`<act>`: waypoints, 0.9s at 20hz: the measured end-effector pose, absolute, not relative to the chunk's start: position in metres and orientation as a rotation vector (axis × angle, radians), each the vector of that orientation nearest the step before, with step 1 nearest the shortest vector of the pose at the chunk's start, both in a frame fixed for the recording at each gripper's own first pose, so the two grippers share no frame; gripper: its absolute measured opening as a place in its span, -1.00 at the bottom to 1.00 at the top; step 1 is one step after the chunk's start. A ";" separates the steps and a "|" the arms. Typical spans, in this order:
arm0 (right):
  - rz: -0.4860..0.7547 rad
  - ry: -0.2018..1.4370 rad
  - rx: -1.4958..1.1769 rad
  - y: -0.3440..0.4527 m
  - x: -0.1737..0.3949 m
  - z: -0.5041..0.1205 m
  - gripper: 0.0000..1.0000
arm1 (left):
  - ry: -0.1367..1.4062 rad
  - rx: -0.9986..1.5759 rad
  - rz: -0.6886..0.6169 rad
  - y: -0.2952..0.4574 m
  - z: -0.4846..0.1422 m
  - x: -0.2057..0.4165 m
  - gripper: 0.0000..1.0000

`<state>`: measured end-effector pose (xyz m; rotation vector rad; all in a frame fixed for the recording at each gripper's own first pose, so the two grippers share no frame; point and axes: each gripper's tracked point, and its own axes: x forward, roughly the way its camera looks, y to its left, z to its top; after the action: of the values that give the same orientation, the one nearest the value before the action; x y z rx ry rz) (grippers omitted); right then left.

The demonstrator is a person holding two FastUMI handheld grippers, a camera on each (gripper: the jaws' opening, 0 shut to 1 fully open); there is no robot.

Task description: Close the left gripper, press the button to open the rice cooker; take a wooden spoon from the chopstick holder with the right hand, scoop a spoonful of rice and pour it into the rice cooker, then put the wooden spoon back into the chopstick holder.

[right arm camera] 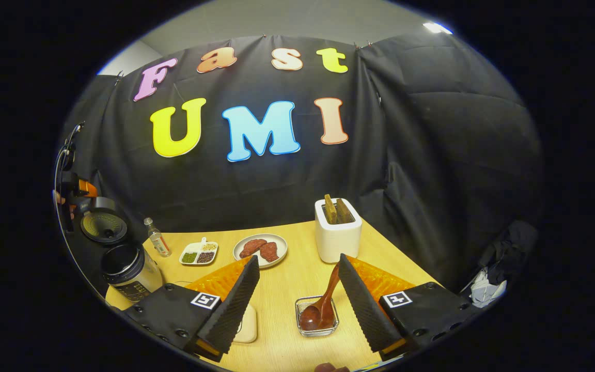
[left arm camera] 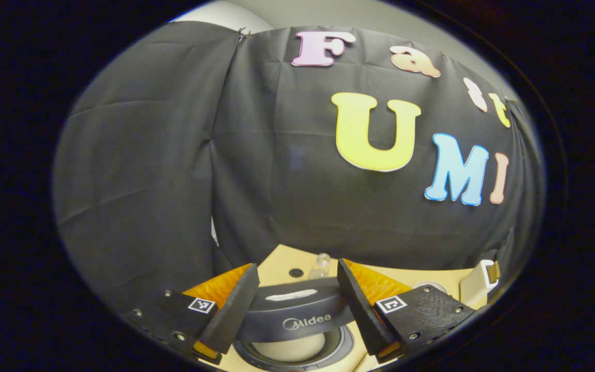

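Ahead of the right claw point(right arm camera: 297, 305), whose fingers stand wide apart, a glass dish point(right arm camera: 317, 316) sits in the gap with a wooden spoon point(right arm camera: 326, 299) leaning out of it toward the right finger. Past that runs a strip of bare table point(right arm camera: 297, 274), then a plate point(right arm camera: 260, 249) and a white holder point(right arm camera: 337, 230) bar the way. To the claw's far left the open rice cooker point(right arm camera: 129, 271) stands with its lid point(right arm camera: 102, 226) up and a bottle point(right arm camera: 156, 237) just behind. The left claw point(left arm camera: 297, 310) hangs over the cooker's pot point(left arm camera: 295, 349), the raised lid point(left arm camera: 292, 310) close ahead.
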<state>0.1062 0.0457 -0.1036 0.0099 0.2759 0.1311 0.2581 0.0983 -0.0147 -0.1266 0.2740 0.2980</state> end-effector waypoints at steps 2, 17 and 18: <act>0.166 0.295 0.016 0.047 0.110 -0.110 0.96 | 0.322 -0.125 0.314 0.083 -0.047 0.238 0.94; 0.276 0.387 -0.007 0.019 0.126 -0.138 0.96 | 0.462 -0.043 0.363 0.053 -0.173 0.200 0.95; 0.285 0.394 -0.006 0.017 0.125 -0.140 0.96 | 0.460 -0.045 0.365 0.050 -0.173 0.196 0.92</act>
<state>0.1249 0.0174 -0.1401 -0.0060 0.3941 0.2846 0.1963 0.0497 -0.1727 -0.0453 0.4603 0.3647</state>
